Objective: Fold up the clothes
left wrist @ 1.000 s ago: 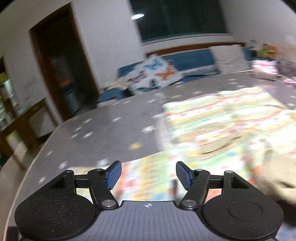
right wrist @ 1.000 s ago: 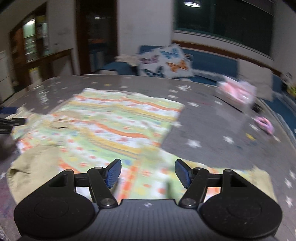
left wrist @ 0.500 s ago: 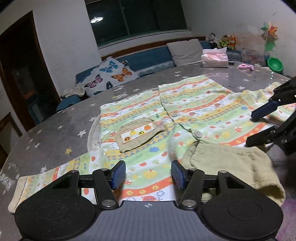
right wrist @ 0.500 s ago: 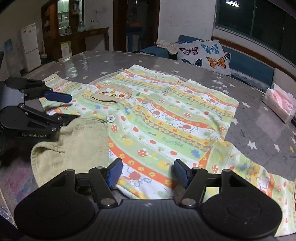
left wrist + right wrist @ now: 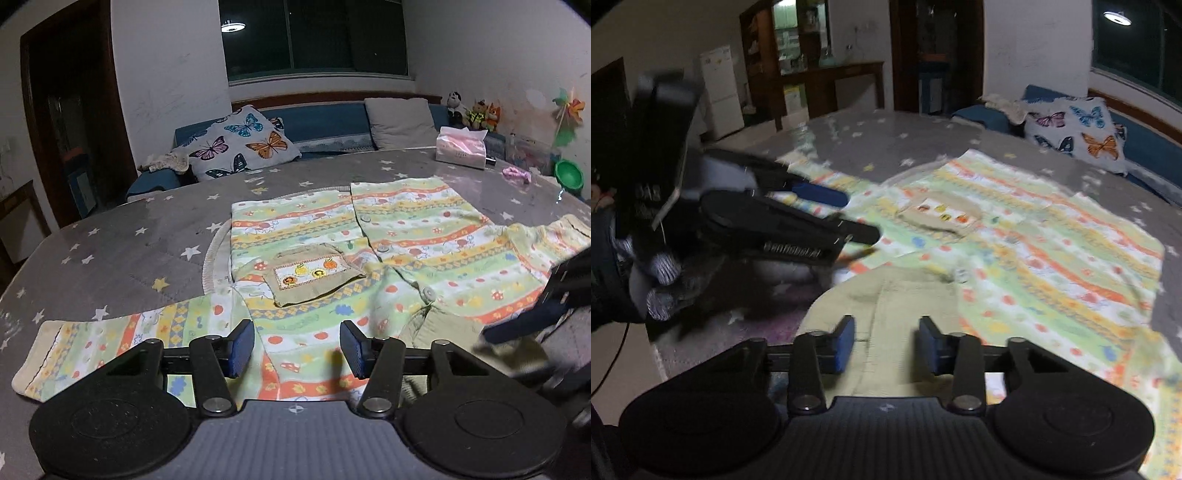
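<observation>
Counts, both wrist views:
- Claws: 2, left claw (image 5: 296, 347) and right claw (image 5: 886, 343); 2 blue pads each.
- Shirt (image 5: 406, 236) on the surface (image 5: 110, 251): 1, striped print.
- Chest pocket (image 5: 308, 275): 1, with 3 fruit motifs.
- Buttons counted on the placket: 3.
- Sleeves spread out: 2.
- Cushions: 2, butterfly cushion (image 5: 240, 146) and plain cushion (image 5: 400, 118).
- Tissue pack (image 5: 461, 149): 1.
- Soft toys (image 5: 472, 110): 3.
- Green bowl (image 5: 569, 178): 1.
- Gloved hand (image 5: 653, 280): 1.

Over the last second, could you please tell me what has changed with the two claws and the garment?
Both claws swung from a blurred sweep to facing the striped shirt. The right claw has moved in low over the olive hem patch; the left claw hovers over the bottom edge. Both stayed open, gripping nothing. The shirt stayed spread flat on the star-print table.
</observation>
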